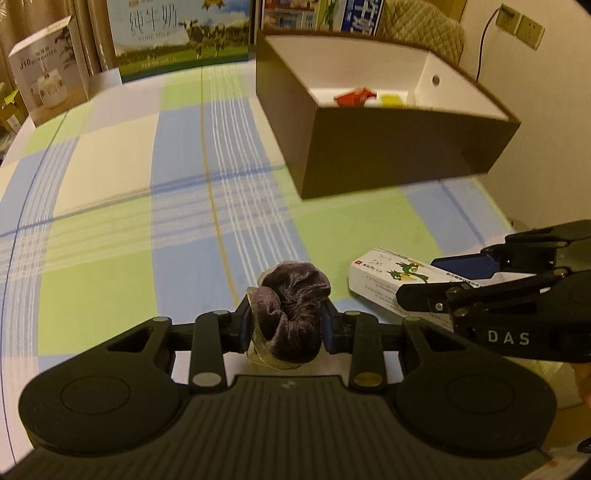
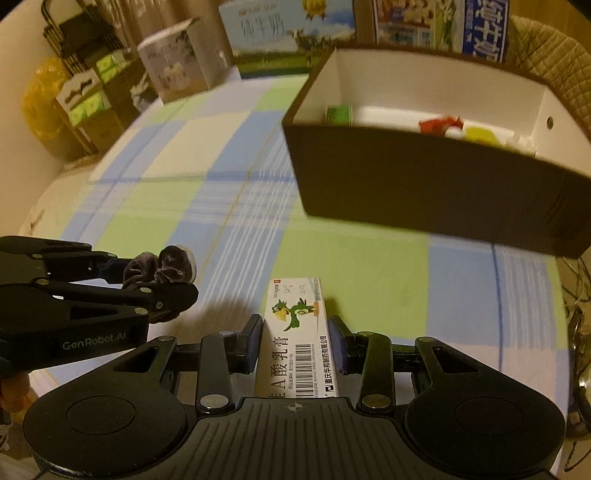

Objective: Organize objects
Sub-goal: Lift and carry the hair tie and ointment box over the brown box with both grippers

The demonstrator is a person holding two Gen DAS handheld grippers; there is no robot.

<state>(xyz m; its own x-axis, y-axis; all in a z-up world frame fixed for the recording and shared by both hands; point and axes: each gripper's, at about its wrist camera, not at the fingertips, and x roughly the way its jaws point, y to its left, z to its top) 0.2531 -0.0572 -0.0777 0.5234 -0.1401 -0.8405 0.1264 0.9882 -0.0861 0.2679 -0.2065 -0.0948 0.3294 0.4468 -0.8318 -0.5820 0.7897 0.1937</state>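
My left gripper is shut on a dark purple velvet scrunchie and holds it above the checked tablecloth; it also shows at the left of the right wrist view. My right gripper has its pads against both sides of a white medicine box with a green bird on it, near the table's front edge; the box also shows in the left wrist view. A brown open box with white inside stands ahead, holding red, yellow and green items.
Milk cartons and a white appliance box stand along the table's far edge. A quilted chair back is behind the brown box. Stacked boxes and a yellow bag sit off the table's left.
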